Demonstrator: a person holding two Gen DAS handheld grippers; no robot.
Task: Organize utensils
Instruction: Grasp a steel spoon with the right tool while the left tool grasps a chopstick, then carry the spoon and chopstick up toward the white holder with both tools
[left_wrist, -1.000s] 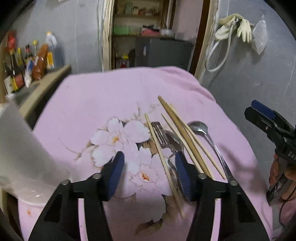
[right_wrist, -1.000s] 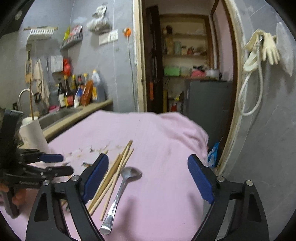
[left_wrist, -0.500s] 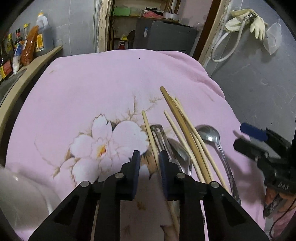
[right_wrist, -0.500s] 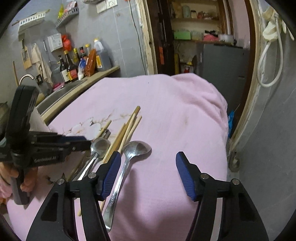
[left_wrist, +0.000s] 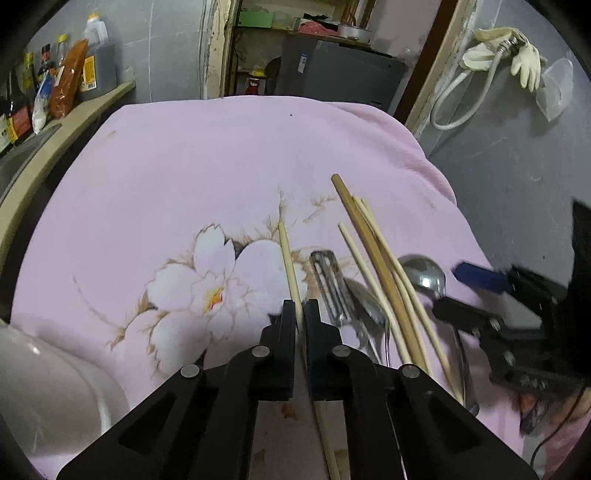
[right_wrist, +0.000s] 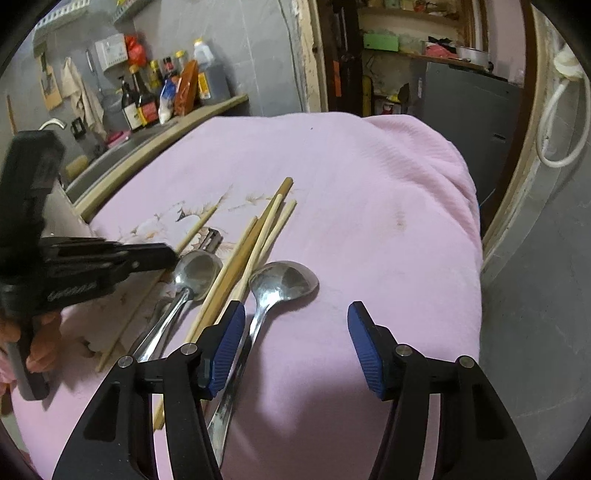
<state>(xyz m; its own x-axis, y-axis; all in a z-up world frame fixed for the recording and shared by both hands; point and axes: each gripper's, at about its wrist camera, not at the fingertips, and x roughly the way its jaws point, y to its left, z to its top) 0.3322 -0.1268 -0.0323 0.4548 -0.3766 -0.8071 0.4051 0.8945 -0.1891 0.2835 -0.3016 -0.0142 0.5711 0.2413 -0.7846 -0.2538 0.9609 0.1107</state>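
Left gripper (left_wrist: 299, 314) is clamped on a single chopstick (left_wrist: 289, 258) lying on the pink cloth (left_wrist: 207, 162), left of the other chopsticks (left_wrist: 373, 251). Right gripper (right_wrist: 295, 343) has half-spread jaws closing above a spoon (right_wrist: 280, 284), pads not touching it.

Dim, cool indoor lighting in both views; walls grey and murky. Strong fisheye bending toward the edges, black vignette in all corners. Bright glare spots on spoon bowl (left_wrist: 424, 275) right of centre and on spoon (right_wrist: 282, 282) at centre. Soft dark shadow on pink cloth (right_wrist: 332, 177) at lower centre, beneath the gripper fingers. Motion blur on the black tool at right edge of left-wrist view. White object (left_wrist: 44, 380) at lower left washed-out, unfocused.
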